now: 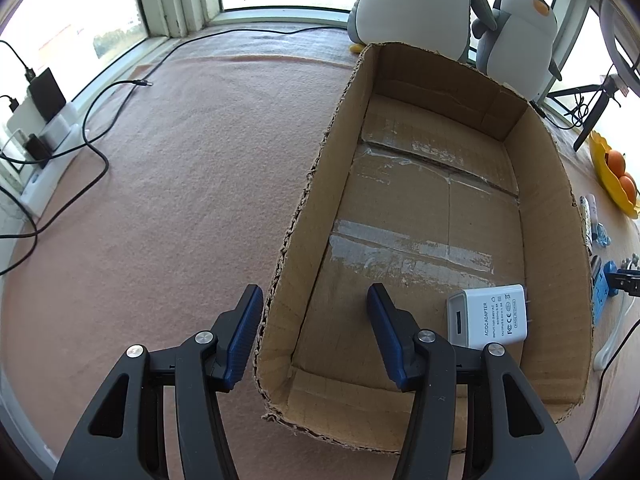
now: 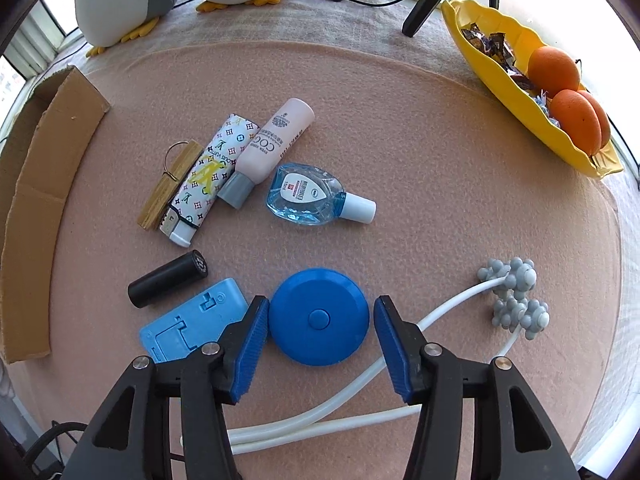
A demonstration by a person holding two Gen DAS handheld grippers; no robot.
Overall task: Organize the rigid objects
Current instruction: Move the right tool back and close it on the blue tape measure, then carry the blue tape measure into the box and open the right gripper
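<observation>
Blue round case (image 2: 319,317) between right claw (image 2: 319,322) pads, ungripped.

1. Cardboard box (image 1: 420,216): open top, torn rim, taped floor; left of the loose items.
2. White AC/DC adapter (image 1: 490,316): lying flat in the box's near right corner.
3. Blue round tape measure (image 2: 318,316): flat, nearest.
4. Light blue plastic block (image 2: 192,320) and black cylinder (image 2: 168,279): left of it.
5. Farther back: wooden sticks on a ring (image 2: 170,184), patterned lighter (image 2: 210,176), pink tube (image 2: 270,148), blue eye-drop bottle (image 2: 308,194), all lying down.
</observation>
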